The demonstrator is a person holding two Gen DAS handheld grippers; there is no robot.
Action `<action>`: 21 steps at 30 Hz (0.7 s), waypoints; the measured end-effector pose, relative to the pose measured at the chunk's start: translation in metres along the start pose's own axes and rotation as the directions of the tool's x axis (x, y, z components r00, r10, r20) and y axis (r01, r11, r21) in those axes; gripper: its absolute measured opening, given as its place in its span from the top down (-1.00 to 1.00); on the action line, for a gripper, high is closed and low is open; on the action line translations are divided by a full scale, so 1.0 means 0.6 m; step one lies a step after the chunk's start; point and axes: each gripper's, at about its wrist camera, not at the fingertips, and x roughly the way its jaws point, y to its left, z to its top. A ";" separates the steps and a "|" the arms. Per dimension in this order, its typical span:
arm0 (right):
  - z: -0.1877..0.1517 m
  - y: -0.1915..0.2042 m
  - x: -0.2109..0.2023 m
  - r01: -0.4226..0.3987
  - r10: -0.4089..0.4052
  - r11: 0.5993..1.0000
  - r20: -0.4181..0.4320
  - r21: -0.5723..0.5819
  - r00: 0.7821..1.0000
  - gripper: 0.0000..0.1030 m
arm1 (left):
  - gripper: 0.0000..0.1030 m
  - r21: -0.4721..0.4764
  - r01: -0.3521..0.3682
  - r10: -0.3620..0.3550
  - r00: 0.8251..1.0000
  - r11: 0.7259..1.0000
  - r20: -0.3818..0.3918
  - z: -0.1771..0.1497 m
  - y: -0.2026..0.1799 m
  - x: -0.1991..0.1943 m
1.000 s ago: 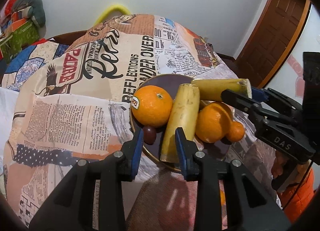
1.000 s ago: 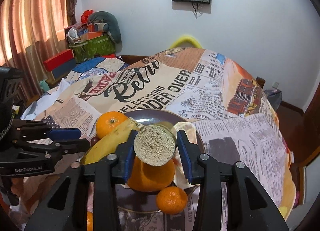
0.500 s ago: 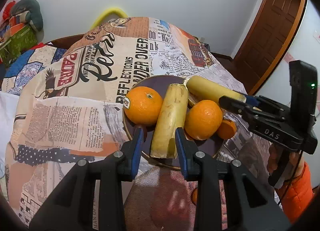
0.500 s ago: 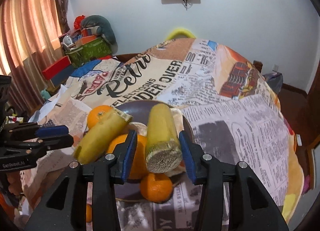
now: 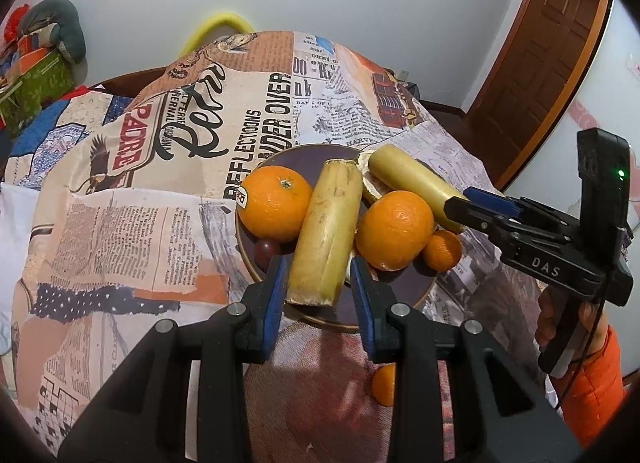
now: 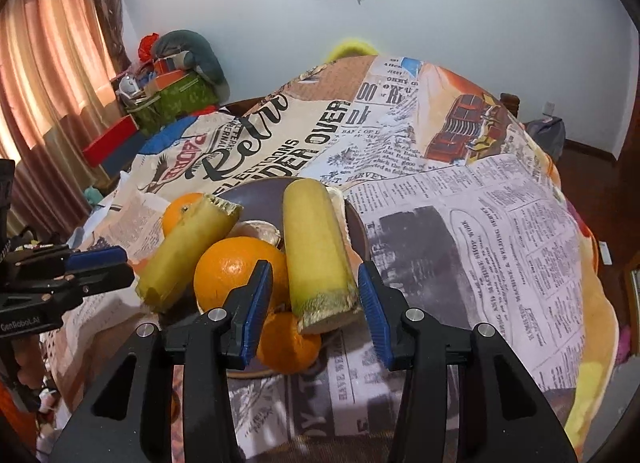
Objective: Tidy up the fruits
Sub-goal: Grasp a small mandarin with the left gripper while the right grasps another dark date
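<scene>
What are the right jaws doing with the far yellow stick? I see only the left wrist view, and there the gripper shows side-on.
Observer: In the right wrist view the right gripper is open; both jaws stand clear of the yellow stick, with a gap on each side.
Operator: Where does its near end lie?
Observer: The cut end lies over the small orange, inside the plate.
Operator: Which things stand further to my left?
Observer: A pink-orange curtain hangs there, with a red box in front of it.
</scene>
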 end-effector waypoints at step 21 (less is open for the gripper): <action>-0.061 0.021 -0.098 0.014 -0.014 1.000 0.037 0.002 0.999 0.05 | -0.05 0.051 -0.007 0.005 0.999 0.999 0.040 -0.058 -0.059 -0.088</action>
